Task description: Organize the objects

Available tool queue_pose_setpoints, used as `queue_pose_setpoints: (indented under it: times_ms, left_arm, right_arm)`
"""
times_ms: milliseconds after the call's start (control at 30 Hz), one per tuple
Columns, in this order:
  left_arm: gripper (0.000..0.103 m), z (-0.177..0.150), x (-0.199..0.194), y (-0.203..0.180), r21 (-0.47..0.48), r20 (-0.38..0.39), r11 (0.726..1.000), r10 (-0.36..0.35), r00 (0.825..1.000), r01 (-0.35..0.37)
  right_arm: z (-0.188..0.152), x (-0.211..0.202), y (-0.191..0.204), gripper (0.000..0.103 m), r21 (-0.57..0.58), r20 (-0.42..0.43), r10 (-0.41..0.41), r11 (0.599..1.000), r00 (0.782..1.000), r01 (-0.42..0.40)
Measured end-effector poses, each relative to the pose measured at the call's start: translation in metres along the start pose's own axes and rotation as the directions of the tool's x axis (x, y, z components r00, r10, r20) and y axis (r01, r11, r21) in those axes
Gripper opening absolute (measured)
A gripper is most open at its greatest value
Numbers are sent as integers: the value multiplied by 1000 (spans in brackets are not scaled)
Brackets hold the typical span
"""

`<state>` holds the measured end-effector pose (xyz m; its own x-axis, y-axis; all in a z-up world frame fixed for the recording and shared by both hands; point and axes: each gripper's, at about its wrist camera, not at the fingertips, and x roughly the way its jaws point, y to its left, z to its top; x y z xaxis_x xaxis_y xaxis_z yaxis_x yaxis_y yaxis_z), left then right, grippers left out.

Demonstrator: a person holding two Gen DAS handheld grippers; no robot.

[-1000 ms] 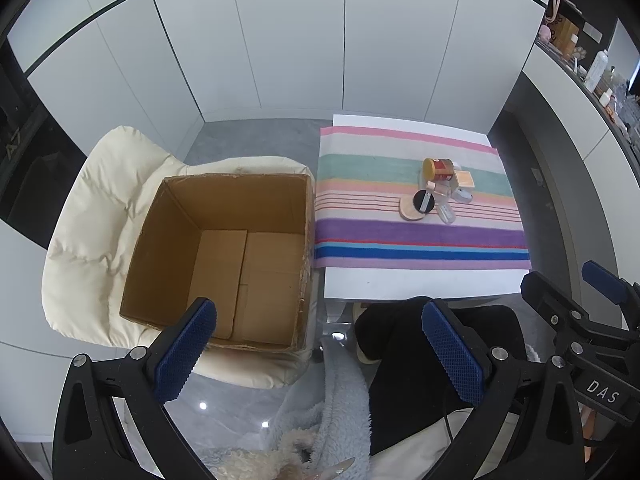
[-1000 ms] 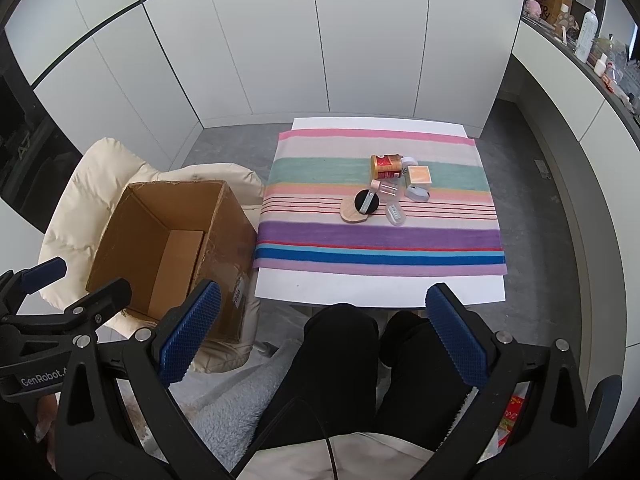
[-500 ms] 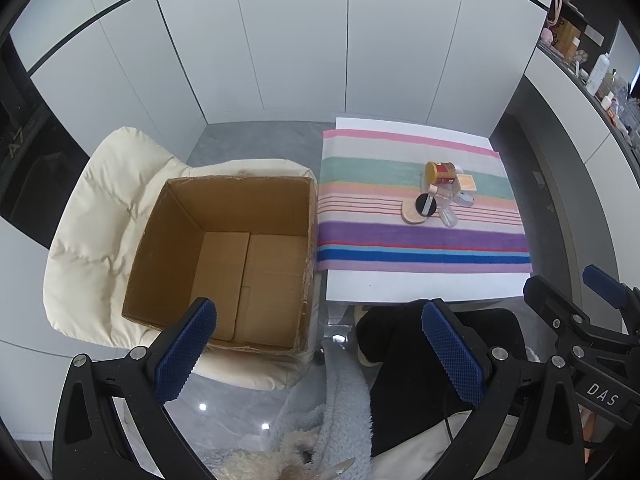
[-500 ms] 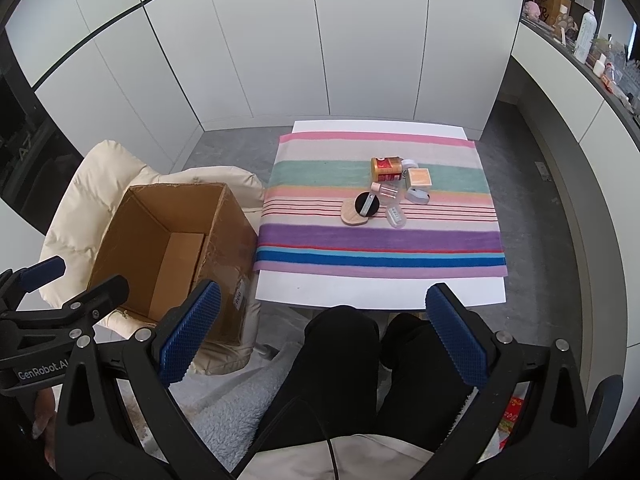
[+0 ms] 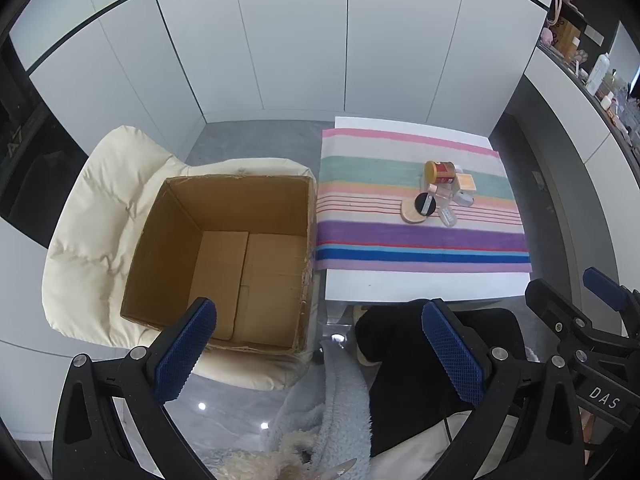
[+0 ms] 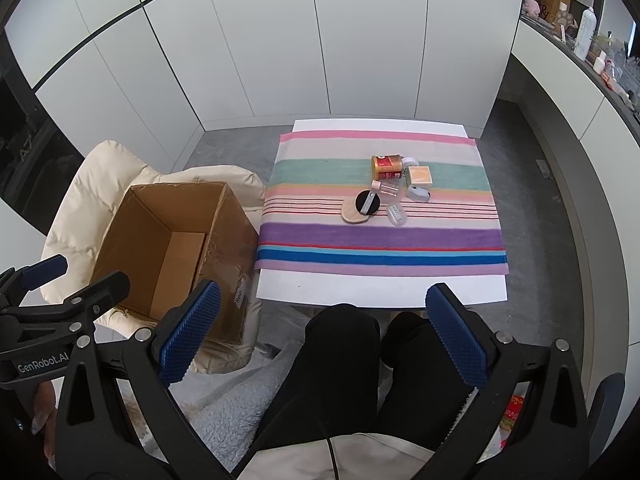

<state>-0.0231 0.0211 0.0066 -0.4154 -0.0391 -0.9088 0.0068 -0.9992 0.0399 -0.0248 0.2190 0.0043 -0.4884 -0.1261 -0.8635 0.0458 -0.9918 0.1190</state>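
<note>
An open, empty cardboard box [image 5: 224, 264] [image 6: 168, 248] sits on a cream chair [image 5: 92, 232] left of the table. Small items cluster on the striped cloth [image 5: 420, 236] [image 6: 380, 240]: a red-and-gold can [image 5: 440, 172] [image 6: 386, 166] on its side, a peach square box [image 6: 419, 175], a black round compact [image 6: 367, 202] on a wooden disc [image 6: 354, 214], and small clear bottles [image 6: 396, 215]. My left gripper [image 5: 320, 348] is open and empty, high above the box's near edge. My right gripper [image 6: 324, 340] is open and empty above the person's lap.
The small white table [image 6: 380, 292] stands against white cabinet doors. The person's black-clad legs [image 6: 344, 360] and a fluffy grey garment [image 5: 340, 408] are below the grippers. A counter with bottles [image 6: 588, 36] runs along the right.
The view has shifted only slightly; both grippers stay open and empty, and the items on the cloth have not moved.
</note>
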Motion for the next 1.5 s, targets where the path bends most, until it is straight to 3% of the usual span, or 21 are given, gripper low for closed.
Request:
queue_pose_setpoints:
  times_ms: [533, 767, 1067, 1367, 1500]
  left_arm:
    - [103, 1, 0, -4, -18, 20, 1000, -1, 1000, 2]
    - [103, 4, 0, -20, -35, 42, 999, 1, 999, 0]
    - [103, 9, 1, -65, 20, 35, 1000, -9, 999, 9]
    - [103, 18, 13, -115, 38, 9, 997, -60, 998, 60]
    - [103, 22, 21, -149, 87, -5, 993, -77, 997, 77]
  right_arm:
    - [-1, 4, -2, 103, -17, -14, -11, 1000, 1000, 10]
    - [1, 5, -23, 103, 10, -13, -10, 1000, 1000, 10]
    - [4, 4, -64, 103, 44, -2, -15, 999, 1000, 15]
    - [6, 3, -118, 103, 90, 42, -106, 991, 993, 102]
    - [7, 9, -141, 103, 109, 36, -135, 985, 990, 130]
